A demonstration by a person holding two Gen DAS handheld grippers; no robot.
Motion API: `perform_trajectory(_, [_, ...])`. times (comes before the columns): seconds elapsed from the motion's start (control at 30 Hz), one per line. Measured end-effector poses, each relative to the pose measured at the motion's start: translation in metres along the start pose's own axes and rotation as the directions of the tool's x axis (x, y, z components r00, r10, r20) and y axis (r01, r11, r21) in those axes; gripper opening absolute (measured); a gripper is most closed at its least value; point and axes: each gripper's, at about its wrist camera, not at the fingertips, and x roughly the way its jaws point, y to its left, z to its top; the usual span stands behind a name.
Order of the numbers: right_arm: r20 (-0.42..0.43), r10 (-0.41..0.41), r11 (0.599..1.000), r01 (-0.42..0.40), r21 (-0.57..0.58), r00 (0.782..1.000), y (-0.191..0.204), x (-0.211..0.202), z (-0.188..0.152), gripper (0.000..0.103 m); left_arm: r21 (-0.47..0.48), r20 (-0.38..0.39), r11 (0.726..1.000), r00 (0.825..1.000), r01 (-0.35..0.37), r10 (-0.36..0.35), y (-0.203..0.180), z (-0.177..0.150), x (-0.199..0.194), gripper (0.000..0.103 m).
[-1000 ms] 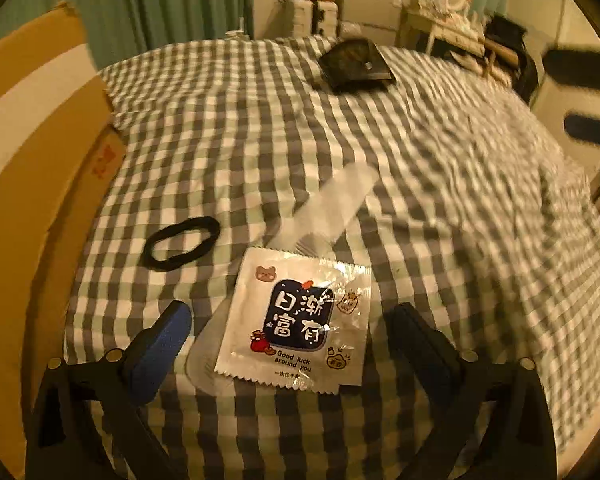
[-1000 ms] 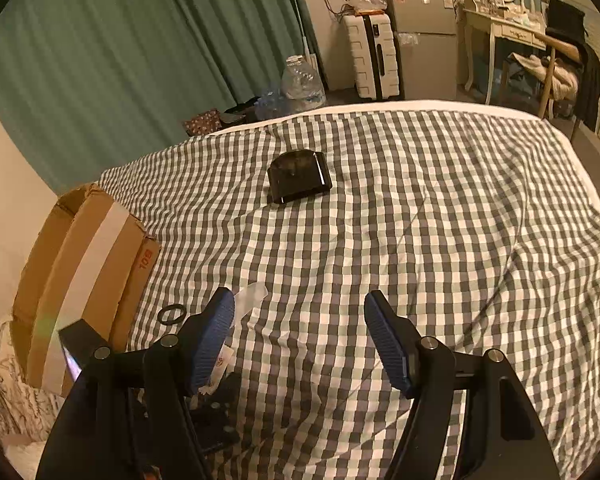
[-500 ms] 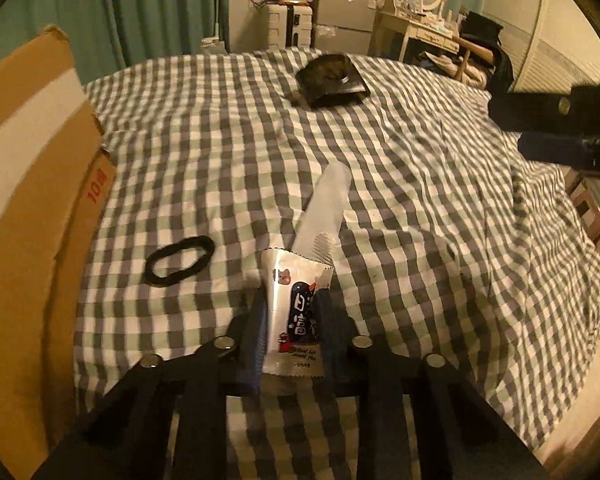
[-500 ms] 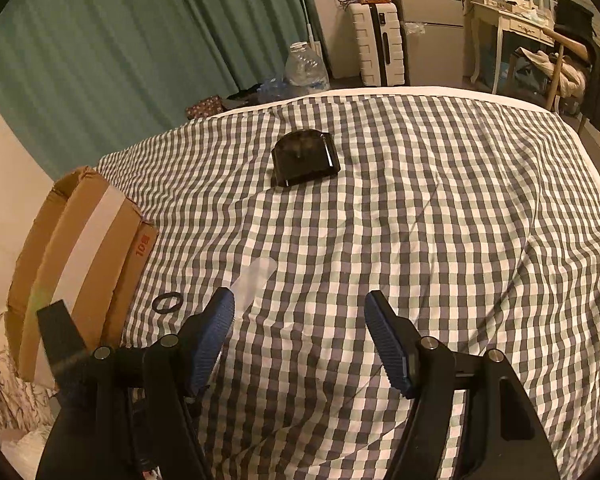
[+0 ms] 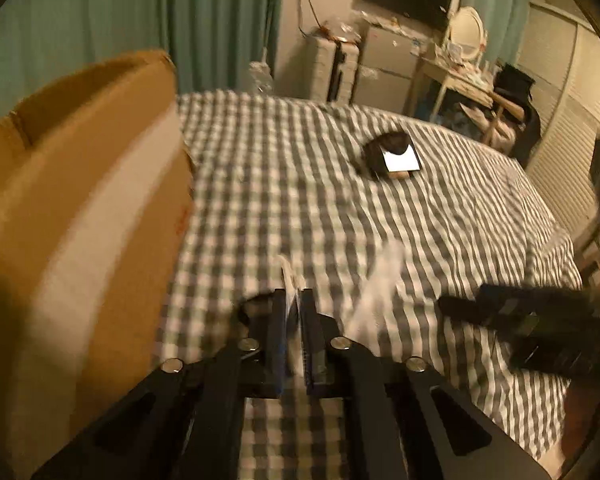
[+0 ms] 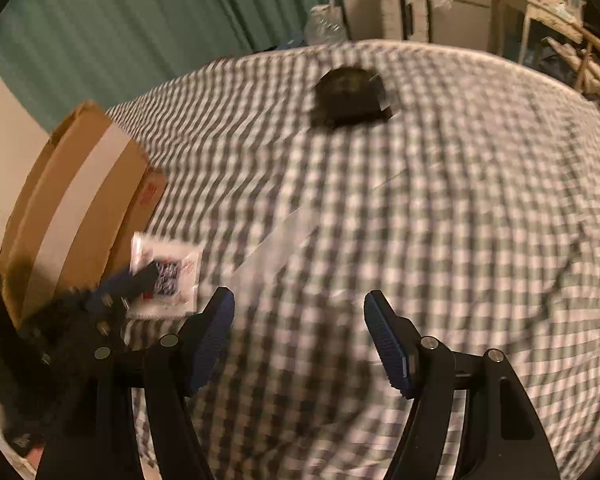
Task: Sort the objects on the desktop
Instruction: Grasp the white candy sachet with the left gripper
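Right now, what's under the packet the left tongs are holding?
The packet hangs above the checked bedspread, beside the cardboard box. The left tongs hide the cloth directly beneath it.

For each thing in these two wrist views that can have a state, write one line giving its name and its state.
left gripper: shut on the packet.
packet: held edgewise, lifted off the bedspread.
right gripper: open, holding nothing.
cardboard box: flaps open at the top.
clear plastic sleeve: lying flat on the bedspread.
dark case: resting on the bedspread, apart from both grippers.
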Motion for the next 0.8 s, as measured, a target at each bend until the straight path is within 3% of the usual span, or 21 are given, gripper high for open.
perform_trajectory(0.2, [-0.006, 0.066, 0.990, -0.065, 0.125, 0.998, 0.008, 0.022, 0.001, 0.067, -0.010, -0.017, 1.000, 1.000, -0.003, 0.003, 0.006, -0.001, 0.007, 0.006])
perform_trajectory(0.33, [-0.060, 0.030, 0.992, -0.022, 0.122, 0.998, 0.011, 0.046, -0.004, 0.066, -0.027, -0.065, 1.000, 0.998, 0.012, -0.013, 0.010, -0.006, 0.020, 0.006])
perform_trajectory(0.43, [-0.054, 0.010, 0.992, -0.004, 0.123, 0.998, 0.011, 0.052, -0.005, 0.065, -0.055, -0.095, 0.998, 0.995, 0.029, -0.034, 0.015, -0.012, 0.031, 0.006])
perform_trajectory(0.6, [-0.016, -0.039, 0.997, 0.040, 0.065, 0.999, 0.018, 0.051, -0.003, 0.031, -0.029, -0.127, 0.999, 0.991, 0.034, -0.037, 0.012, -0.022, 0.041, 0.006])
perform_trajectory(0.63, [-0.011, -0.026, 0.998, 0.027, 0.056, 1.000, 0.018, 0.049, -0.002, 0.017, -0.011, -0.124, 1.000, 0.992, 0.027, -0.029, 0.009, -0.022, 0.041, 0.006])
perform_trajectory(0.7, [-0.014, -0.010, 0.998, 0.011, 0.061, 1.000, 0.017, 0.046, -0.001, 0.009, 0.012, -0.109, 1.000, 0.994, 0.026, -0.025, 0.005, -0.022, 0.036, 0.006])
perform_trajectory(0.73, [-0.019, 0.018, 0.997, -0.017, 0.070, 1.000, 0.014, 0.045, -0.001, 0.000, 0.011, -0.094, 0.999, 0.995, 0.034, -0.033, 0.004, -0.020, 0.032, 0.006])
perform_trajectory(0.8, [-0.045, 0.086, 0.991, -0.081, 0.108, 0.995, 0.008, 0.050, -0.003, 0.000, 0.005, -0.081, 0.999, 0.996, 0.044, -0.044, 0.004, -0.016, 0.027, 0.006])
